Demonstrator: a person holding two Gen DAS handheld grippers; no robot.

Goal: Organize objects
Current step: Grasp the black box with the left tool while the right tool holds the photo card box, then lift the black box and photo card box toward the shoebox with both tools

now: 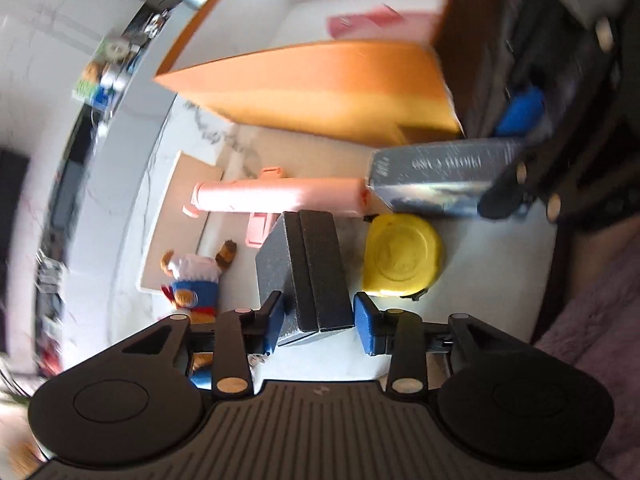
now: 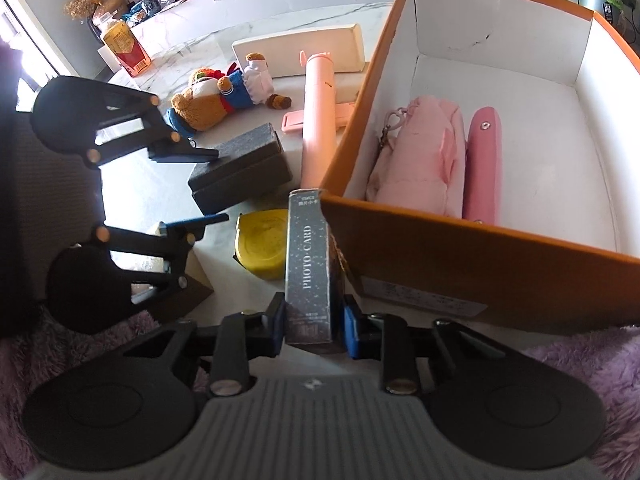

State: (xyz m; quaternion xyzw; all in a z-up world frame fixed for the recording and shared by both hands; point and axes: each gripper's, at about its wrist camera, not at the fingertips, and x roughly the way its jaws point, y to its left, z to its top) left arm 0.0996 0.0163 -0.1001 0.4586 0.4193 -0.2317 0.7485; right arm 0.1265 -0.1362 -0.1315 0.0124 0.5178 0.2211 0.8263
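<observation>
Right gripper (image 2: 314, 326): clamped on tall dark speckled photo-card box (image 2: 308, 264).
Left gripper (image 1: 318, 320): jaws parted around textured black rectangular case (image 1: 308, 268), not gripping.
Risk: card box catching the orange cardboard box (image 2: 460, 256) wall, twisting loose.

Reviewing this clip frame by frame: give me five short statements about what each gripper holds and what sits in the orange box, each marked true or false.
1. The right gripper is shut on the photo card box. True.
2. The left gripper is clamped on the yellow tape measure. False: its jaws stand open around the dark grey box, with gaps at both pads; the tape measure lies beside it.
3. The orange box holds a pink pouch and a pink case. True.
4. The teddy bear is inside the orange box. False: it lies on the marble table.
5. The pink tube lies outside the orange box. True.
</observation>
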